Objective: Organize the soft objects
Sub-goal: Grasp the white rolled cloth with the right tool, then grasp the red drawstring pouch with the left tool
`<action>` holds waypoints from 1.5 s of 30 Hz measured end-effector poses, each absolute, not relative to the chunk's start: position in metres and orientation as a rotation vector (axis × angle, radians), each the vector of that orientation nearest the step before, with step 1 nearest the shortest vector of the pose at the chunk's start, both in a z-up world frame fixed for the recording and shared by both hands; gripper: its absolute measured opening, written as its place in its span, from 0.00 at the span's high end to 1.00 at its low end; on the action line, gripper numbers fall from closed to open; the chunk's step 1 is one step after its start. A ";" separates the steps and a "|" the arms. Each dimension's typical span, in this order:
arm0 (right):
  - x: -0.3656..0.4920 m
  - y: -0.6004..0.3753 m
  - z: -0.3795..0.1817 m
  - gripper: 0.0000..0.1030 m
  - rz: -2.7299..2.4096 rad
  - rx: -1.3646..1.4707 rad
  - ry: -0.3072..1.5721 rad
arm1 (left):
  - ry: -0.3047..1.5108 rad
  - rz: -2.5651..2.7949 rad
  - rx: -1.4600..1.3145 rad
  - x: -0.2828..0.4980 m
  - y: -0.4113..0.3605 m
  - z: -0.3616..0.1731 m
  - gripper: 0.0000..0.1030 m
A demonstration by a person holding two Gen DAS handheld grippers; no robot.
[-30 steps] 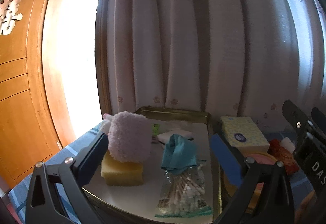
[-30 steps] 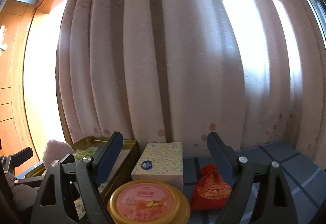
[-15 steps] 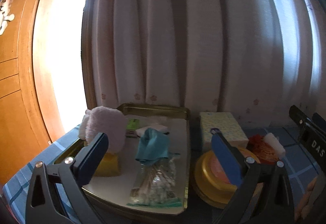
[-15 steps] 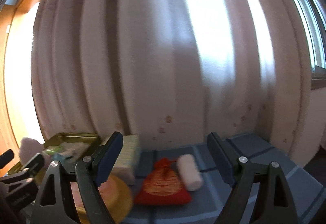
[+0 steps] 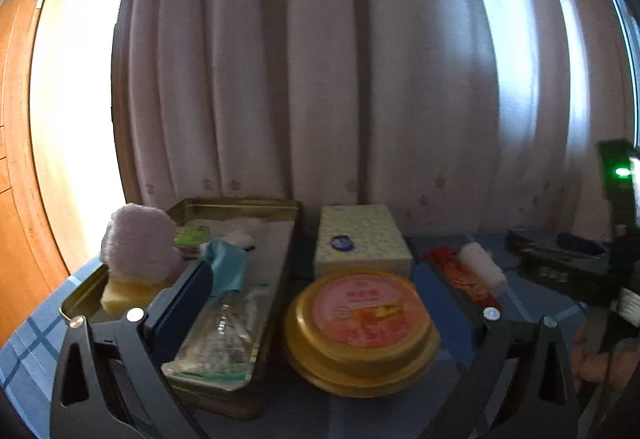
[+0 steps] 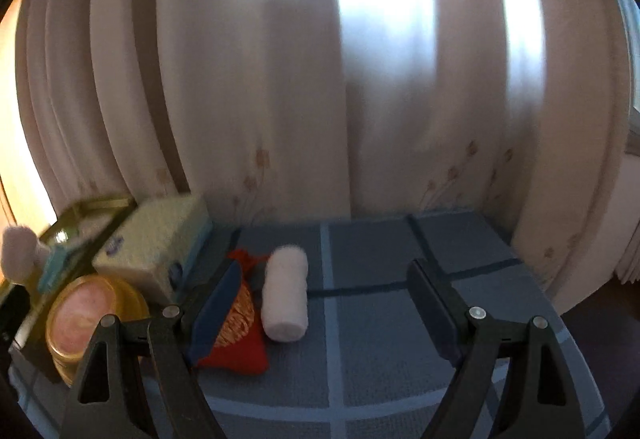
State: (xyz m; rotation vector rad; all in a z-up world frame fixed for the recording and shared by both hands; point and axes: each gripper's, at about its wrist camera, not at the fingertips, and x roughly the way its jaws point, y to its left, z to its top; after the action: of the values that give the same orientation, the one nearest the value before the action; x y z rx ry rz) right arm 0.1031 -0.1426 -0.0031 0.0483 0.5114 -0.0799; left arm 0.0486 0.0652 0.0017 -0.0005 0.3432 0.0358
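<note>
Pale pleated curtain [image 6: 304, 79] behind a counter [image 6: 380, 319] under blue checked cloth. Right gripper [image 6: 324, 313]: jaws spread wide, empty, the white cloth roll [image 6: 286, 297] between them, untouched, with the red pouch [image 6: 236, 335] beside its left jaw. Left gripper [image 5: 310, 303]: jaws likewise released (nothing grasped), framing the round gold tin [image 5: 360, 331]. Further left, the gold tray [image 5: 276, 267] holds a pink fluffy item [image 5: 138, 245] on a yellow sponge [image 5: 124, 293].

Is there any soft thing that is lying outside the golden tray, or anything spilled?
Nothing is spilled. Two soft things lie outside the golden tray, on the blue cloth: a white rolled towel and a red pouch, side by side. The tissue box and round tin also stand outside.
</note>
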 end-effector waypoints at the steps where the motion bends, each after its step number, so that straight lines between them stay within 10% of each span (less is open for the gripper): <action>1: 0.108 -0.143 -0.006 0.16 -0.067 0.049 0.532 | 0.346 0.029 0.003 0.048 0.062 0.002 0.01; 15: 0.185 -0.135 -0.043 0.48 0.118 0.057 0.849 | 0.401 0.028 0.032 0.055 0.045 -0.001 0.01; 18: 0.184 -0.127 -0.044 0.68 0.139 0.006 0.855 | 0.407 0.035 0.051 0.057 0.038 -0.002 0.01; 31: 0.126 -0.238 -0.005 0.68 -0.013 0.322 0.547 | 0.395 -0.024 0.216 0.075 -0.037 0.010 0.01; 45: 0.115 -0.251 0.010 0.68 -0.053 0.322 0.463 | 0.797 0.025 0.229 0.185 -0.109 -0.041 0.20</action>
State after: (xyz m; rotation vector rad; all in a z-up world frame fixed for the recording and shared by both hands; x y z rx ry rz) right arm 0.1154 -0.2512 0.0101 0.3220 0.4626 -0.0535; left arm 0.1849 -0.1093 -0.0407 0.2288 0.7966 0.0246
